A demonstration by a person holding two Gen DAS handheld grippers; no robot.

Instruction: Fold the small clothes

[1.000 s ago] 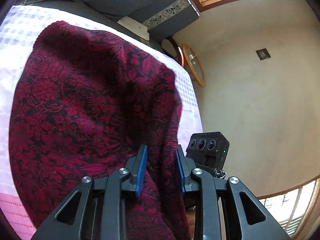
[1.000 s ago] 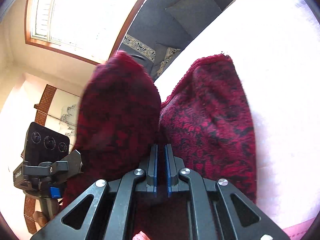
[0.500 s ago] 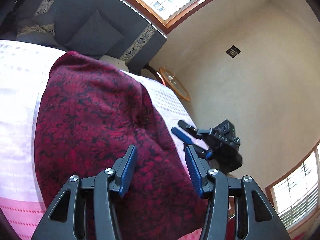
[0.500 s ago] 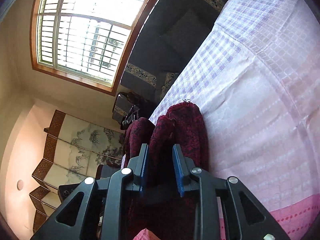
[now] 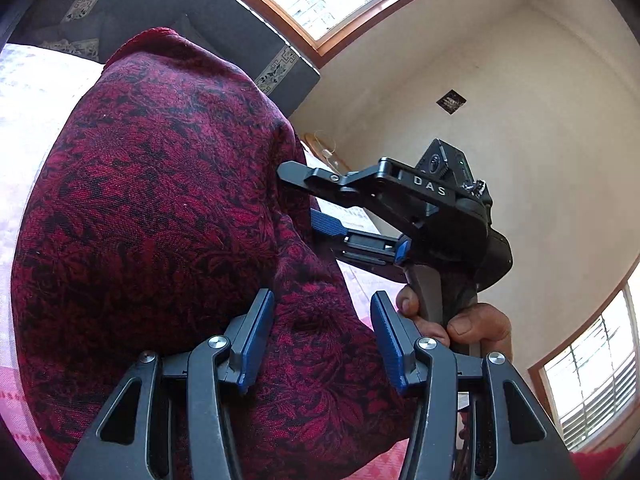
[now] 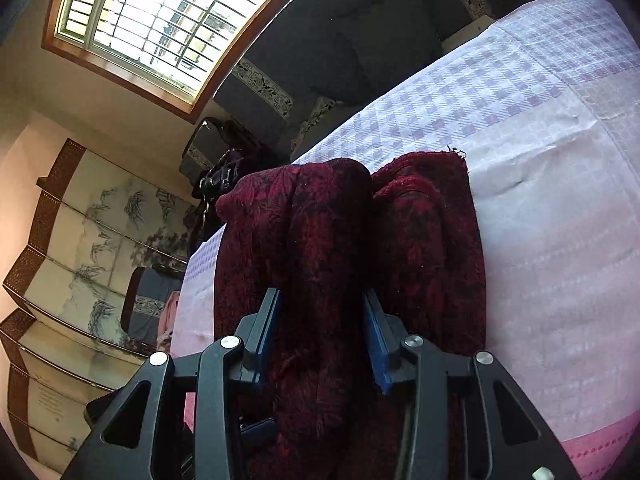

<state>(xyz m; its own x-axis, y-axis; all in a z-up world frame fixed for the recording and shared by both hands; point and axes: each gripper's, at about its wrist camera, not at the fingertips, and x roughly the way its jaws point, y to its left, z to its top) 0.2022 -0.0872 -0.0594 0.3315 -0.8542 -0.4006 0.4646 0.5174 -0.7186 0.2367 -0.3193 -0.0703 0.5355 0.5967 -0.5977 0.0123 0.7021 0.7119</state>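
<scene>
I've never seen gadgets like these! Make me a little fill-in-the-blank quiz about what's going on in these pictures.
1. The cloth being folded is patterned in black and dark ____.
2. The cloth lies on a white and lilac ____ bedspread.
3. The left tongs have blue pads that stand ____, not pinching the cloth.
4. In the left view, a bare ____ grips the handle of the right tongs.

Missing words: red; checked; apart; hand
</scene>
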